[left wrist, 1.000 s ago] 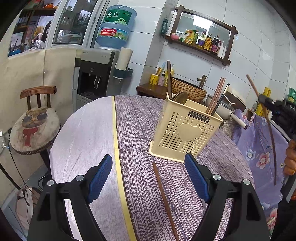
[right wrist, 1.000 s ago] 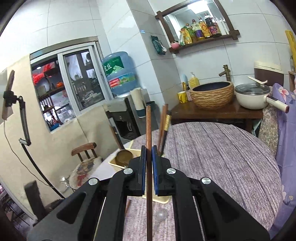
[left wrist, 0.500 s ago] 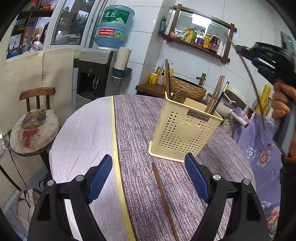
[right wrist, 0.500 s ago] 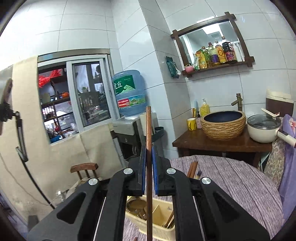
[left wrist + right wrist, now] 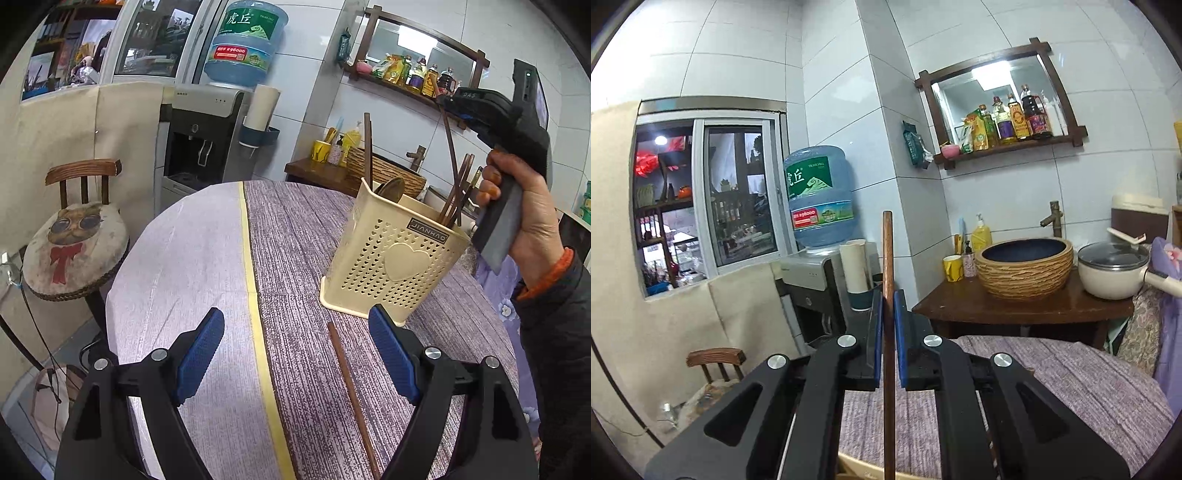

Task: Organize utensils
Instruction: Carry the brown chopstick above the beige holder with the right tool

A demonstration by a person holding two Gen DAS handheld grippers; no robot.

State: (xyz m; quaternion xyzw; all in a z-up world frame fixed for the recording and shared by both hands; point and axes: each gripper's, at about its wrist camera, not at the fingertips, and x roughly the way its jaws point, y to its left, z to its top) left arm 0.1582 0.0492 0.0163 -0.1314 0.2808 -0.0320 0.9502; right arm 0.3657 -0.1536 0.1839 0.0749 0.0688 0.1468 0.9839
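Brown chopstick (image 5: 887, 280) clamped upright between closed pads of right gripper (image 5: 888, 328), lower end over cream utensil holder (image 5: 391, 258). Holder on purple table (image 5: 295, 229), containing chopsticks and spoon. Second chopstick (image 5: 351, 391) flat on table before holder, between wide-open, empty jaws of left gripper (image 5: 295, 354). Person's hand (image 5: 524, 210) grips right tool.

Left wrist camera looks down across the table (image 5: 295, 240); right wrist camera faces level, high above it; both catch the water dispenser (image 5: 207, 136).
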